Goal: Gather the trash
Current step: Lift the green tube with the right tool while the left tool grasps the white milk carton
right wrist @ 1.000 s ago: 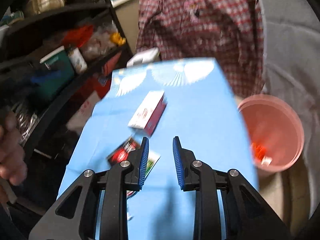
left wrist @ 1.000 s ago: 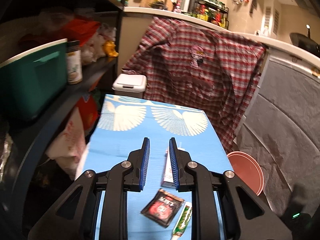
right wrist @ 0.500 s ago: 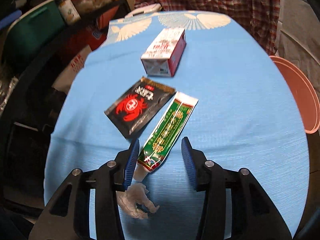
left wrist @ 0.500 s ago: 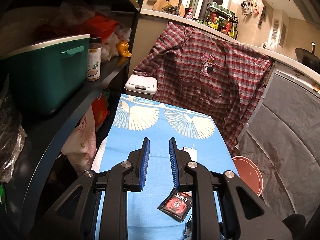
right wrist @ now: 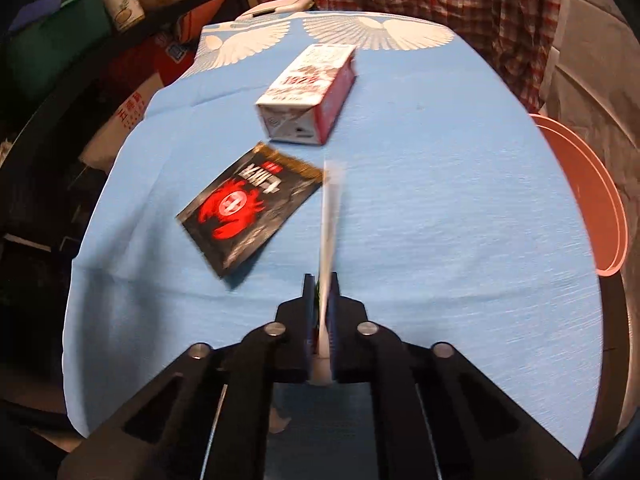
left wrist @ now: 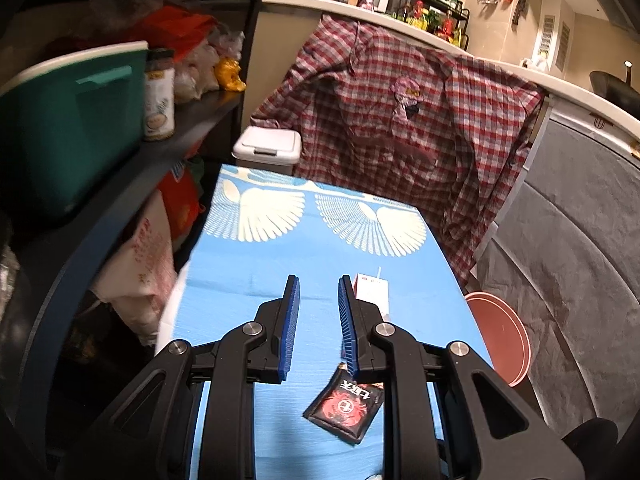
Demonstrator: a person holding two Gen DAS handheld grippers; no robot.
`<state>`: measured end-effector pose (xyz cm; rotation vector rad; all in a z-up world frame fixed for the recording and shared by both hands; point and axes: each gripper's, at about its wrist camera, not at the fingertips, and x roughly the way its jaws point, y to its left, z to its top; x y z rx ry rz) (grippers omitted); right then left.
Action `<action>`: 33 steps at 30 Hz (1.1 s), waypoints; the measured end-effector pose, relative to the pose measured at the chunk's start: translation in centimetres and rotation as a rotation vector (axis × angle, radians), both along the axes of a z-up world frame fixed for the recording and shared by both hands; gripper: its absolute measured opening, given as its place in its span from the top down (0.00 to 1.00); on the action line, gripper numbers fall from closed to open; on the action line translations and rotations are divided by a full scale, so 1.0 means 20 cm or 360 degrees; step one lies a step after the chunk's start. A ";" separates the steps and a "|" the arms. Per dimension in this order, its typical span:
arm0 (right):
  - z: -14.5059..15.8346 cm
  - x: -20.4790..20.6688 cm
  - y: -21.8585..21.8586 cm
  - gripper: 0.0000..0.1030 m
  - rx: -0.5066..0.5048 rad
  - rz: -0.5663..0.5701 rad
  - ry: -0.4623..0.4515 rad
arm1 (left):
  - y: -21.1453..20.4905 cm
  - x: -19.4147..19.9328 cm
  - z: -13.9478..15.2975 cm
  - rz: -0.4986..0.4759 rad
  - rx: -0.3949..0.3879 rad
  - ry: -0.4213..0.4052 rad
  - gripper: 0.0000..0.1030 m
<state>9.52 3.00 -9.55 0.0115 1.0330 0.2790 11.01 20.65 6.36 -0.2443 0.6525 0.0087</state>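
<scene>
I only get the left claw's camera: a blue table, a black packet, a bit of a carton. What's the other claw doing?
Observer: The right claw is shut on a long thin wrapper, held edge-on. Its jaws have just been closing, with the wrapper between them.
Operator: Is that carton standing up?
Observer: No, the carton lies on its side, one end facing the right claw.
Operator: Does it touch the packet?
Observer: No. There's a strip of bare cloth between it and the packet.
</scene>
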 end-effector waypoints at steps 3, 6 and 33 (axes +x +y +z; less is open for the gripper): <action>0.01 0.05 -0.09 0.94 0.0032 -0.0037 -0.0001 | -0.04 0.07 -0.05 -0.0023 -0.0021 0.0042 0.81; 0.03 0.11 -0.18 0.94 0.0071 -0.0076 -0.0015 | -0.09 0.14 -0.10 -0.0050 -0.0052 0.0087 0.81; 0.04 0.27 -0.33 0.83 0.0095 0.0114 -0.0040 | -0.41 0.54 -0.65 -0.0252 0.0069 0.0528 0.42</action>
